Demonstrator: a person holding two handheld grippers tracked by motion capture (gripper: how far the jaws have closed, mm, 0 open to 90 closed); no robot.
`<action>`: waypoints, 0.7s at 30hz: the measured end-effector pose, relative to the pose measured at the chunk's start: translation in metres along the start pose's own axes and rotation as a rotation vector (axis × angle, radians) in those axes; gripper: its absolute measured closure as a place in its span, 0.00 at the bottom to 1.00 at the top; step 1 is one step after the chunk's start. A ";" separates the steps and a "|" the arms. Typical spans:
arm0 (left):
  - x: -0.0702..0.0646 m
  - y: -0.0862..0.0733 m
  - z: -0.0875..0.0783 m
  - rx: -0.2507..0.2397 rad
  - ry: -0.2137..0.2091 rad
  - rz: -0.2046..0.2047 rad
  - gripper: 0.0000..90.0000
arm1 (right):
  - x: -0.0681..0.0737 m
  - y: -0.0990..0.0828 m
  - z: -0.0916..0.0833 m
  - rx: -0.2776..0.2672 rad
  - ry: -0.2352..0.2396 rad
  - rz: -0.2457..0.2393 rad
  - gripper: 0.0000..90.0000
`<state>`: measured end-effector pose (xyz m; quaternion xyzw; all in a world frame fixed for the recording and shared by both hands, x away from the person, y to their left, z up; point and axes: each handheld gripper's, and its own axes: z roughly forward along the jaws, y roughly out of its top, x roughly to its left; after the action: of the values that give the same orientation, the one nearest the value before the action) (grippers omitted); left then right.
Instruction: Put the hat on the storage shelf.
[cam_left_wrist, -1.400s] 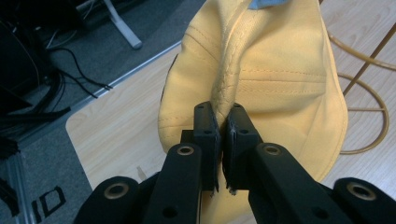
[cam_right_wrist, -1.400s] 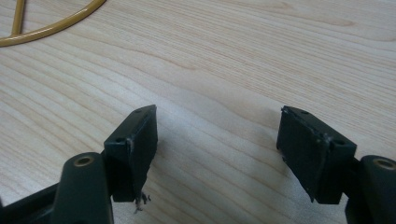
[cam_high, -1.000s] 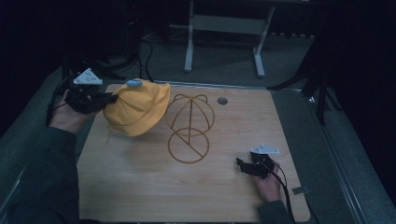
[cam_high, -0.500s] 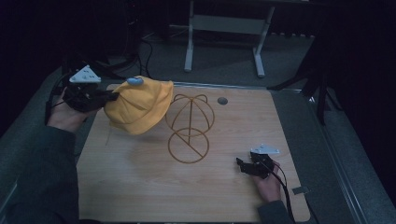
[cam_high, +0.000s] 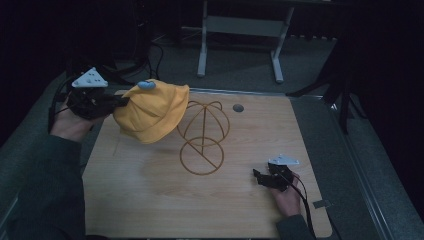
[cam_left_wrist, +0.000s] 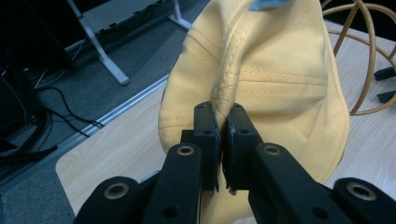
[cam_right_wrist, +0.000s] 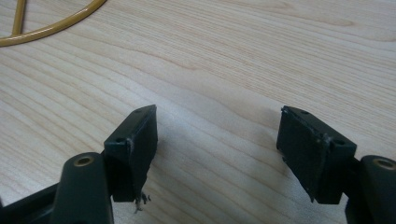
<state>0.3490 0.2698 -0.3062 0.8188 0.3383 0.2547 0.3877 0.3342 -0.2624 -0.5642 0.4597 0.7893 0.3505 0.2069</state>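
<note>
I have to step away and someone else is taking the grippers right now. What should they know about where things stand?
Left gripper: shut on the yellow cap, pinching a fold of its fabric and holding it above the table's far left part, beside the wire hat stand.
Right gripper: open, holding nothing, low over bare wood near the front right.
Done: cap picked up.
Left, presumably: set the cap over the stand's wire dome, then release.

Dim, grainy high view with black surroundings; brighter, sharper close-ups from gripper views
</note>
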 end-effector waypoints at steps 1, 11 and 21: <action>0.000 0.000 0.000 -0.001 0.000 0.000 0.95 | 0.000 0.000 0.000 0.000 0.000 0.000 0.32; -0.004 0.006 0.002 -0.009 -0.032 -0.001 0.95 | 0.000 0.000 0.000 0.000 0.000 0.000 0.32; -0.011 0.014 0.003 -0.005 -0.056 0.017 0.95 | 0.000 0.000 0.000 0.000 0.000 0.000 0.32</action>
<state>0.3488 0.2537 -0.2986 0.8273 0.3198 0.2357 0.3971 0.3342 -0.2624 -0.5642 0.4596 0.7893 0.3505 0.2071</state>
